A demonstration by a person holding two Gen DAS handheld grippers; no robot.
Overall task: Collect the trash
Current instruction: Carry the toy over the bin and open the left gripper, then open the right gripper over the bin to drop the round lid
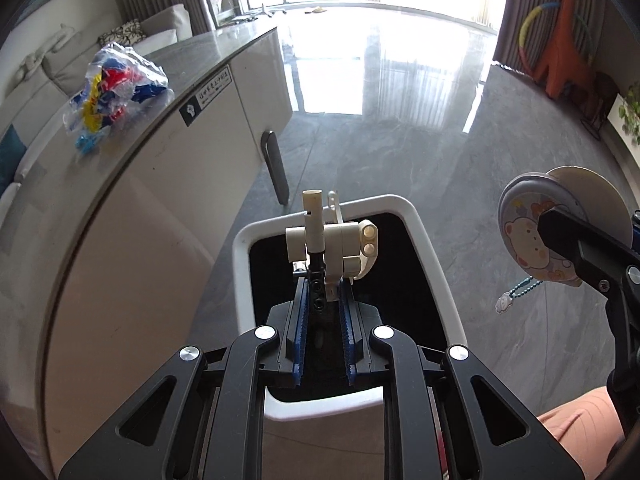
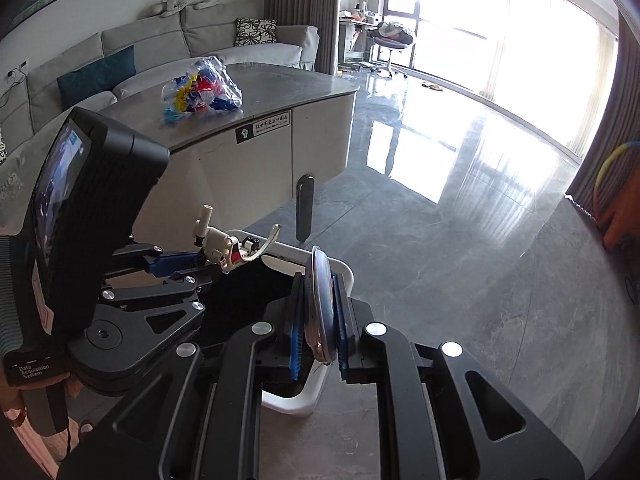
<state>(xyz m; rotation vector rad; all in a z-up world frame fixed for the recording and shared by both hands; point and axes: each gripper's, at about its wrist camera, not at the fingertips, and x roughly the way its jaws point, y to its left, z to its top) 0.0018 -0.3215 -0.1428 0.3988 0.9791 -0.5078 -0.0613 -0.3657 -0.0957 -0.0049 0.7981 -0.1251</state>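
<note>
The bin's point(image 1: 436, 240) black inside shows no contents. The round case point(image 2: 320, 308) appears edge-on in the right wrist view, its far half hidden behind the right gripper point(image 1: 560, 236) in the left.

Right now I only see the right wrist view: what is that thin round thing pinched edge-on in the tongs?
Observer: In the left wrist view the round disc shows its face, which has a cartoon bear printed on it.
Operator: Does anything hang from it?
Observer: Yes, a blue bead chain with a small white charm dangles below it.
Operator: How do the other tongs hold that white toy?
Observer: The left tongs pinch a black stem under the white toy piece.
</note>
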